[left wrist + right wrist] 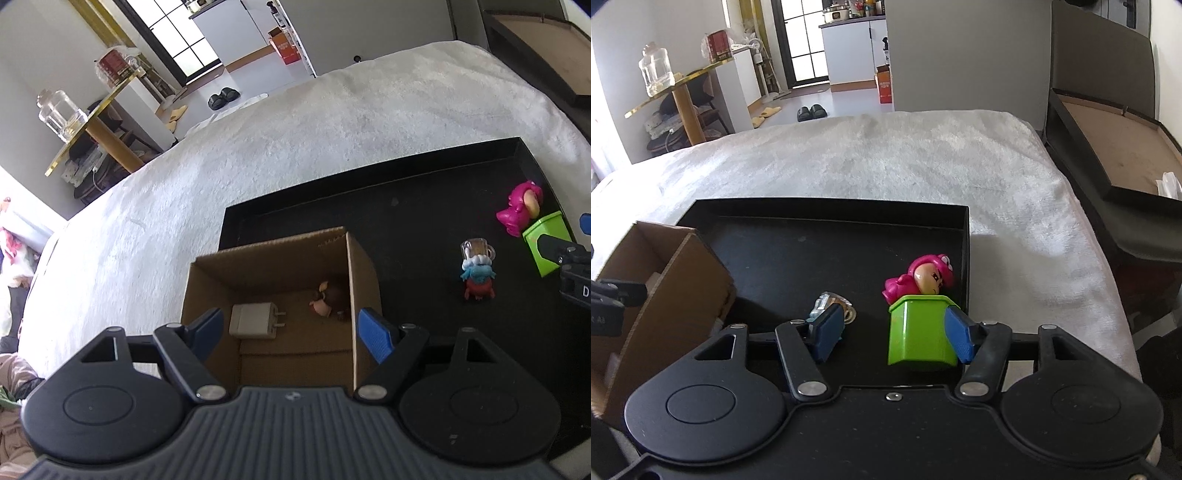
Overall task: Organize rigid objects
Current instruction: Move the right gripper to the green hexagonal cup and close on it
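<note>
I am looking at the small bright-green plastic box with slanted sides (919,332), which is standing upright on the floor of the shallow black tray (831,206), close to the tray's right wall and in the near right part of it. It is sitting between the blue pads of my right hand-held gripper (894,332), but off centre: the right pad is lying against, or just beside, the box's right face, while the left pad is standing well clear of its left face, so the jaws are apart and not yet clamping it. The box's taller axis is running up and down, and I am coming at it from above and behind at a slant, so the pads are facing its two side walls. Touching the back of the box is the pink plastic toy figure with a tan face (923,278), lying tipped against the tray's right wall. To the left of the left pad, partly hidden by it, is a small figurine with a clear mug shape on top (477,271). Farther left is the open brown cardboard box (273,295), already holding a white plug-in charger (255,319) and a small brown toy (328,301). My left hand-held gripper (291,328) is hanging over that carton with its jaws wide apart and empty, so I judge the right one the nearer for the green box. The tray is resting on a white fluffy blanket on a bed (886,158).
</note>
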